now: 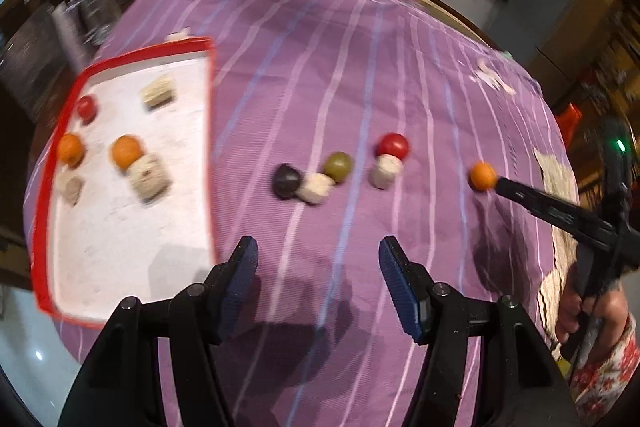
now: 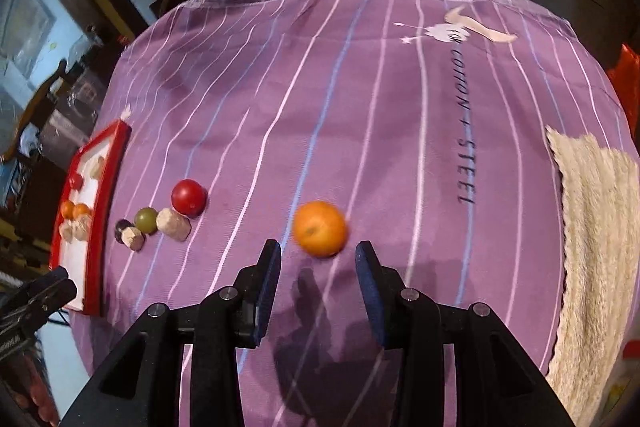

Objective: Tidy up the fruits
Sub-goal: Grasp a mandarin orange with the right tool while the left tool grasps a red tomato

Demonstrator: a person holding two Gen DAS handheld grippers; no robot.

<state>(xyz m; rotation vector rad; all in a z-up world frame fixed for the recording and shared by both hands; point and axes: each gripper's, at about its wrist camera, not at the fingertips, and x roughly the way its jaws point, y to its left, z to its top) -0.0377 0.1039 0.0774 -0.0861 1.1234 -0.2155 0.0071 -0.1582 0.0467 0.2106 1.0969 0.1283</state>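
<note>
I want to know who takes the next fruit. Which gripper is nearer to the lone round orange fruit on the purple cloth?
Right. The right gripper has its open jaws just short of the lone round orange fruit. The left gripper hangs open farther off, with that fruit away to its right.

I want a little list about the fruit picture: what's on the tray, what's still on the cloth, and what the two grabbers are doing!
tray: red rim, white inside, on the left of the purple cloth
on the tray: two oranges, one small red fruit, some beige lumps
row on cloth: dark fruit, green fruit, red fruit, with beige lumps beside them
lone orange: on cloth, just ahead of the right hand-held gripper
right hand-held gripper: open, holding nothing
left hand-held gripper: open, holding nothing
</note>
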